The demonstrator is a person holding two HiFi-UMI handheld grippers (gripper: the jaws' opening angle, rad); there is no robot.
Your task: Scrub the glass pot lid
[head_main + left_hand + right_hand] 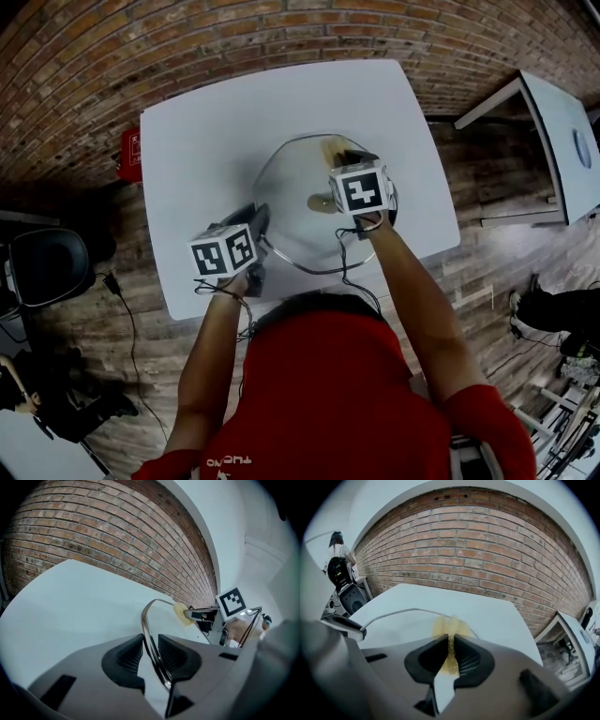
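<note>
Two grippers are on the job. In the head view, the round glass pot lid with a steel rim (291,192) sits mid-way across the white tabletop (187,150). The left gripper (261,217) is at its near-left edge and the right gripper (349,157) reaches over its far side, past the knob (319,202).

Over to the left gripper view: the jaws are clamped on that steel rim, which runs up between the pads. That's the anchor, and it needs to hold firm so the lid can't swing under the scrubbing.

Now the right gripper view: the jaws are pinched shut on a thin yellow sponge (450,627), its front end down on the glass near the far rim. I'd go with moderate pressure and short overlapping strokes. Work round the knob, and always push toward the clamped edge, never levering against it.
</note>
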